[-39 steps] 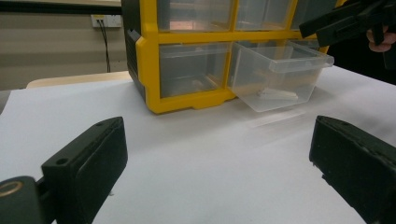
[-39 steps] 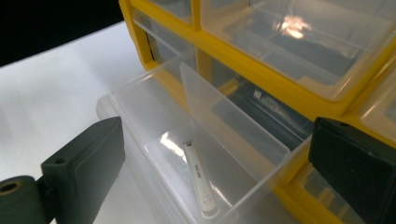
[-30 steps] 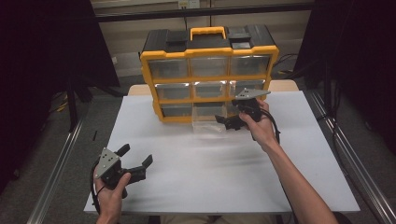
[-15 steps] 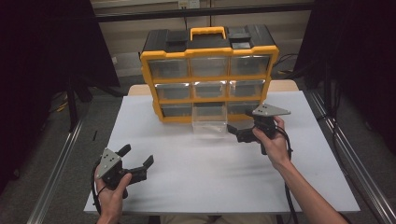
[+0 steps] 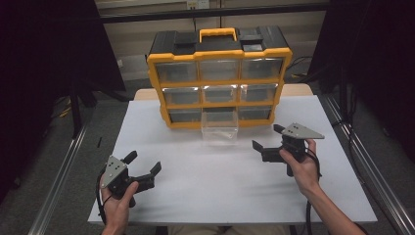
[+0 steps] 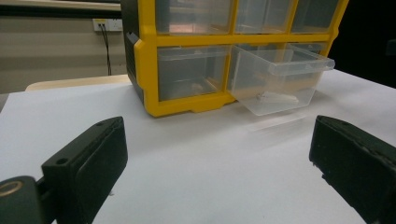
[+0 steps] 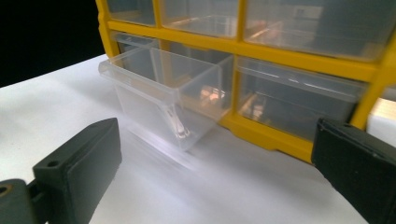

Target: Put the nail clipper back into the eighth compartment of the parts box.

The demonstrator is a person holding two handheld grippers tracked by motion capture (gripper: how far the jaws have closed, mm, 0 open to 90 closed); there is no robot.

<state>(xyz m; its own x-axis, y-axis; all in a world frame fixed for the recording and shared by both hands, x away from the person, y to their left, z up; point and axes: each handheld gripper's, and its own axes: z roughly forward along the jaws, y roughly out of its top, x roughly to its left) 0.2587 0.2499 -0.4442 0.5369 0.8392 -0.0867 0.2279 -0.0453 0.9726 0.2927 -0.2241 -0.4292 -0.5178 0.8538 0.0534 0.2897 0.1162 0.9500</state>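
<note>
High view: yellow-and-black plastic organizer cabinet (image 5: 219, 78) at the far middle of the white counter (image 5: 215, 186), front facing the person, probably so that every drawer can be reached from the near side. Nine clear drawers in three rows of three, counted off the front; one clear plastic drawer (image 5: 220, 125), bottom row, middle column, pulled well forward, its front end tipped down towards the counter, its back seemingly lodged in the slot, apparently left that way to give access from above. Inside it, seen from the left gripper view, one small pale object (image 6: 278, 98), too blurred to name.

Right hand-held gripper (image 5: 266, 139) held low over the counter, to the right of the open drawer and near it, jaws wide apart and empty, pointing left across the counter. Same spread in the right gripper view, with the drawer (image 7: 161, 93) ahead between the two black jaws. Likely posed for a reach into, or onto, that drawer.

Left hand-held gripper (image 5: 144, 164) down at the near left, well apart from the cabinet, jaws likewise spread and gripping nothing, apparently parked out of the way.

Counted: one cabinet, two hand-held grippers, nine drawers, eight shut and one open.
</note>
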